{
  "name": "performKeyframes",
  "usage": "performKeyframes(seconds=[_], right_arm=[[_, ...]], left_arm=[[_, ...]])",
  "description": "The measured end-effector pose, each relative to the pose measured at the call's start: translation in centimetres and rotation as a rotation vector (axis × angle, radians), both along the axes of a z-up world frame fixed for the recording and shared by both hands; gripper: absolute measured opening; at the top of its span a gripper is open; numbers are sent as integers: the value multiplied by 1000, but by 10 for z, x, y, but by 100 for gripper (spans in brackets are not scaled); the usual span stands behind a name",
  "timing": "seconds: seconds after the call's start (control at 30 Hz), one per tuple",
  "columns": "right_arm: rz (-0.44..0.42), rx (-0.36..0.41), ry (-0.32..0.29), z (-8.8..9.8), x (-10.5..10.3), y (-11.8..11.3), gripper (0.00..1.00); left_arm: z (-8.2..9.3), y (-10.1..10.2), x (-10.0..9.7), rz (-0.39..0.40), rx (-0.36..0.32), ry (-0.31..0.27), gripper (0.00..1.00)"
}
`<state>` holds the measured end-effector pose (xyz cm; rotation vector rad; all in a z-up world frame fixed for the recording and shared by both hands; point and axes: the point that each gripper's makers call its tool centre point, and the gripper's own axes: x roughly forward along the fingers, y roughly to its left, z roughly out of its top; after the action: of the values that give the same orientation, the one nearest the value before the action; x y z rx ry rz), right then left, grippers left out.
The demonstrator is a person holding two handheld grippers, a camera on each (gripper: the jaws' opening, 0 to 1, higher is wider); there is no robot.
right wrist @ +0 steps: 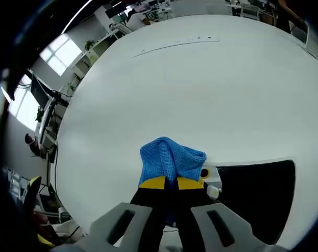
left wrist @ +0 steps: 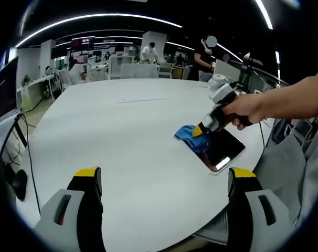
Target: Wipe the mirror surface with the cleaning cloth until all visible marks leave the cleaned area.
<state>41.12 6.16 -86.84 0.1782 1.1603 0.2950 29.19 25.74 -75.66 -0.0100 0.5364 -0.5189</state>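
Observation:
A rectangular mirror (left wrist: pixel 220 148) with a white frame lies flat on the round white table (left wrist: pixel 127 136), its dark glass reflecting the ceiling. A blue cleaning cloth (left wrist: pixel 189 133) is pressed onto the mirror's far left corner. In the right gripper view the blue cloth (right wrist: pixel 171 159) bunches up between the yellow-tipped jaws of my right gripper (right wrist: pixel 170 184), which is shut on it, with the mirror (right wrist: pixel 253 197) to the right. A person's hand holds that right gripper (left wrist: pixel 205 129) over the mirror. My left gripper (left wrist: pixel 163 176) stands open above the table's near side, nothing between its fingers.
The table edge (left wrist: pixel 222 223) curves close at the bottom right, by a grey chair (left wrist: pixel 287 168). Cables (left wrist: pixel 22 142) hang at the table's left edge. Desks, chairs and people (left wrist: pixel 148 52) stand in the office beyond the far side.

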Motion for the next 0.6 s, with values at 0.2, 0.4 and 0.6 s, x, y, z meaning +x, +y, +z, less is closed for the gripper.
performKeyframes(seconds=[0.2,0.4,0.6], right_arm=[[10,3,-5,1,-13,0,0],[14,13,-3,0,-22,1,0],[20,19,-3,1,-35,1,0]], left_arm=[[-1,1,-1,5,0,2,99],[1,-4,-3,-4,-2,-2,99],[4,-5,-5,-9,2,-9,99]])
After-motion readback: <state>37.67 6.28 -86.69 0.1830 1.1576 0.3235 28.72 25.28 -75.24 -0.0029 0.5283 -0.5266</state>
